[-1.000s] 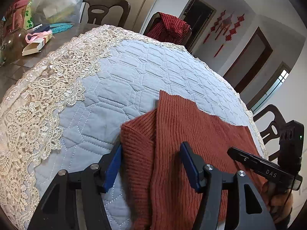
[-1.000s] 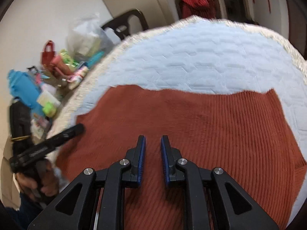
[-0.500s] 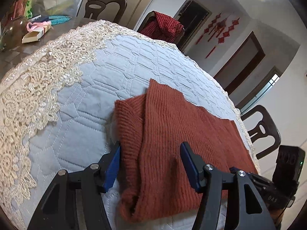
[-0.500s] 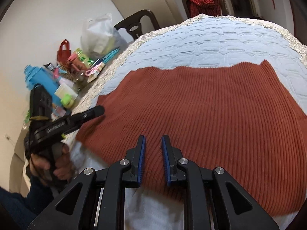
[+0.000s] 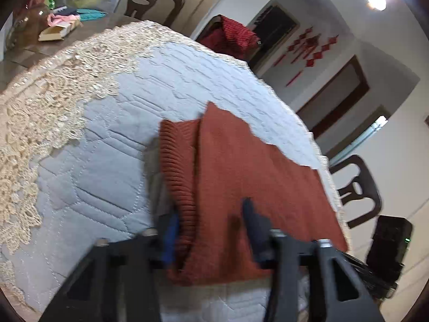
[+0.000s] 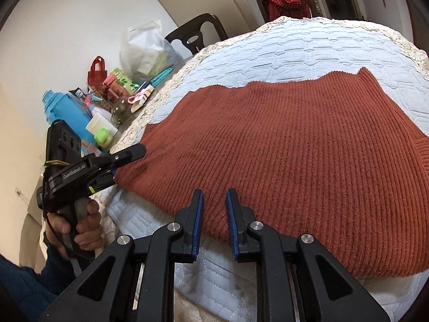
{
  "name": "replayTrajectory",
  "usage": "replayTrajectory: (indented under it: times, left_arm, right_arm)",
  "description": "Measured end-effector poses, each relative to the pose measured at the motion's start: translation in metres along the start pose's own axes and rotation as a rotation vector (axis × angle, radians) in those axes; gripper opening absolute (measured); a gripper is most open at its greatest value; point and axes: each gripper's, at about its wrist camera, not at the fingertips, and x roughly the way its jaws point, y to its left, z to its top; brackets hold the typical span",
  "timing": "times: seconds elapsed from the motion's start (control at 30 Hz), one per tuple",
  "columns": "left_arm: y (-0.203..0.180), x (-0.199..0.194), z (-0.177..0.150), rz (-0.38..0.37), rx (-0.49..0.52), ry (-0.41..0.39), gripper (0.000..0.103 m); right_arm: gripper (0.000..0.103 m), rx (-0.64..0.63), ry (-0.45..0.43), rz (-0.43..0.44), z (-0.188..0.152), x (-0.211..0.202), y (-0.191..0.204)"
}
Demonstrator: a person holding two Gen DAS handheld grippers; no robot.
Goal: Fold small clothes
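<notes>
A rust-red ribbed sweater (image 5: 254,161) (image 6: 295,147) lies flat on the quilted table cover (image 5: 107,161), its left side folded over. My left gripper (image 5: 211,226) (image 6: 130,162) straddles the near left corner of the sweater. Its jaws are closing, with the folded edge between them. The left pad (image 5: 171,230) touches the ribbed edge, and the fabric between the pads still lies flat. My right gripper (image 6: 214,206) hovers over the near hem with a narrow gap between its fingers and nothing pinched in it.
Clutter fills the table's far left: a blue bottle (image 6: 67,110), a plastic bag (image 6: 144,51) and small boxes. A lace border (image 5: 40,107) rims the cover. Chairs (image 5: 155,2) (image 5: 356,190) stand around the table, one with a red checked cloth (image 5: 230,37).
The left gripper's jaws have narrowed around the sweater's folded left edge. The right gripper has drawn back from the sweater's middle to its near hem, its gap unchanged.
</notes>
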Motion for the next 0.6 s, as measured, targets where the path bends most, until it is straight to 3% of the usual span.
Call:
replayTrajectory:
  times: [0.13,0.3,0.6]
  left_arm:
    - [0.001,-0.002,0.002,-0.016,-0.010,0.000,0.022]
    - [-0.013,-0.014,0.011,-0.077,0.022,-0.035,0.020]
    - [-0.085,-0.023,0.036,-0.233,0.161,-0.067,0.019]
  right_arm:
    - [0.018,0.000,0.011,0.011,-0.005,-0.002,0.001]
    - [0.018,-0.012,0.024,0.022,-0.009,-0.006,0.001]
    - [0.018,0.051,-0.076,-0.031,0.000,-0.042,-0.027]
